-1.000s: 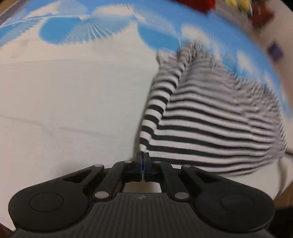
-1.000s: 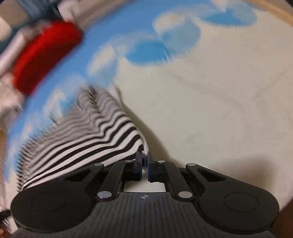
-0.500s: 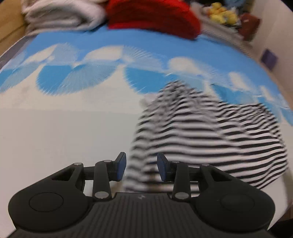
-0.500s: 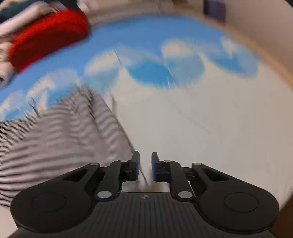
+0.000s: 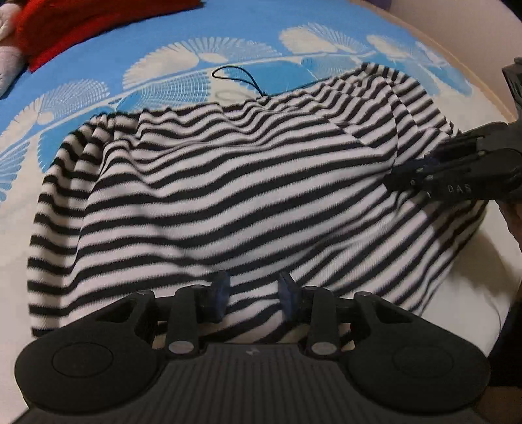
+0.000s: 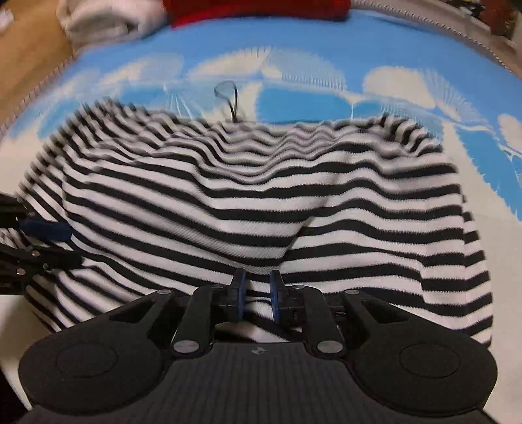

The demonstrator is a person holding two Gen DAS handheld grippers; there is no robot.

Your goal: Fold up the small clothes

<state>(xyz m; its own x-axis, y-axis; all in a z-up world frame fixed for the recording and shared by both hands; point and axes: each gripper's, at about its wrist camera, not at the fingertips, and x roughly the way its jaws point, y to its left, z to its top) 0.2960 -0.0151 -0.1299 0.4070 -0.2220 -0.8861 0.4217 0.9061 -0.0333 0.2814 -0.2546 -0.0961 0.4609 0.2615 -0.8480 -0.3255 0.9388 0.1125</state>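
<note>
Both grippers have let go of the striped top's edge since the earlier frames and now hover over its near hem, and the top, hanging in a bunch then, lies spread out.

Under everything is a blue and cream blanket (image 5: 202, 36), and every place below is given from the top (image 5: 228, 195). It lies across the blanket's middle in 2 rumpled layers with ridges along its far edge. Beyond it, at the blanket's far side, are a red cloth (image 6: 257, 9) and a pale folded bundle (image 6: 107, 19). The left gripper (image 5: 253, 290) is over the near hem, its jaws spread after just opening, stripes showing in the gap and neither pad pressing. The right gripper (image 6: 256, 287) is over the near hem too, its jaws narrowly spread, nothing pinched. A thin black cord (image 5: 238, 76) loops out from the top's far edge.
</note>
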